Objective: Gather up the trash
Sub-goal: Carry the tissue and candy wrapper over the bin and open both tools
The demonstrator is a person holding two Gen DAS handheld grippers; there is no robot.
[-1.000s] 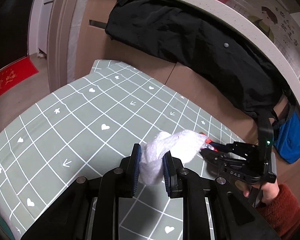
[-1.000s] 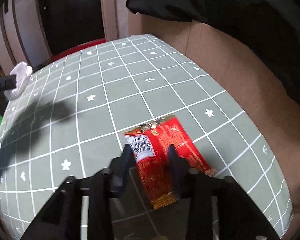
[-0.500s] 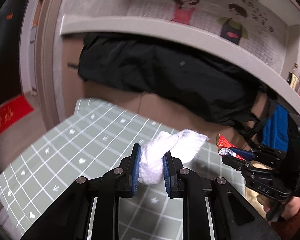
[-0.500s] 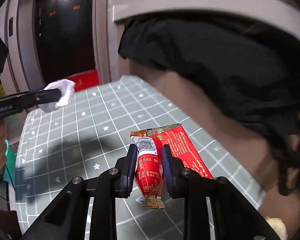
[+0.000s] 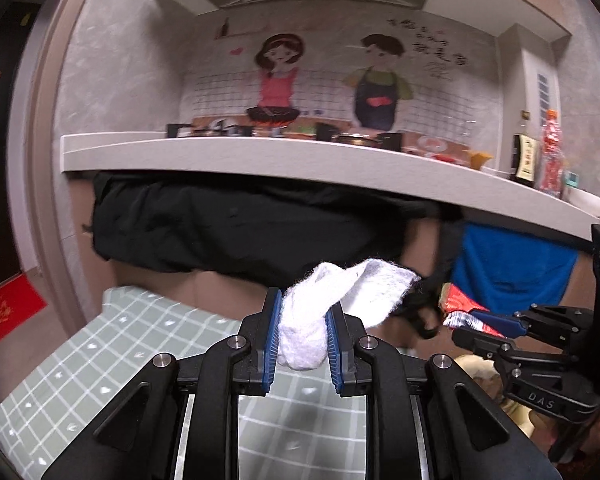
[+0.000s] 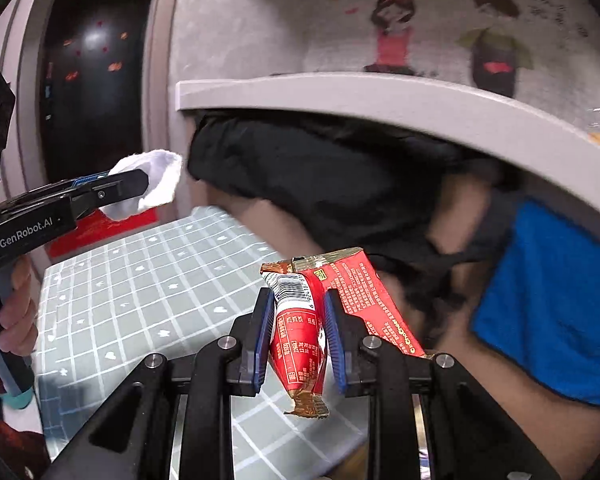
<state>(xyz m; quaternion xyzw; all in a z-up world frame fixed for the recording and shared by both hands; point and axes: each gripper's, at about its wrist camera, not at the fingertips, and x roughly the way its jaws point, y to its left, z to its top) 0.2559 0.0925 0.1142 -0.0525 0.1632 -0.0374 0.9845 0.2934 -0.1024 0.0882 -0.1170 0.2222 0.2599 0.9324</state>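
Observation:
A crumpled white tissue (image 5: 332, 304) is pinched between the blue pads of my left gripper (image 5: 302, 332), which is shut on it and held up above the green checked table (image 5: 100, 364). From the right wrist view the same tissue (image 6: 152, 184) sticks out of the left gripper (image 6: 132, 184) at the left. My right gripper (image 6: 298, 332) is shut on a red snack wrapper (image 6: 304, 332), folded and hanging in the air over the table (image 6: 140, 300). In the left wrist view the right gripper (image 5: 472, 328) holds that wrapper (image 5: 460, 308) at the right.
A grey counter (image 5: 260, 156) with a stove, pans and bottles runs across behind the table. Under it hang a black jacket (image 5: 240, 232) and a blue cloth (image 5: 508, 272) over a brown cabinet front. A red mat (image 5: 4, 312) lies on the floor at the left.
Both grippers have risen from the table with their loads. The red wrapper left the tabletop and now hangs in the right gripper. Both views have tilted up toward the counter and wall.

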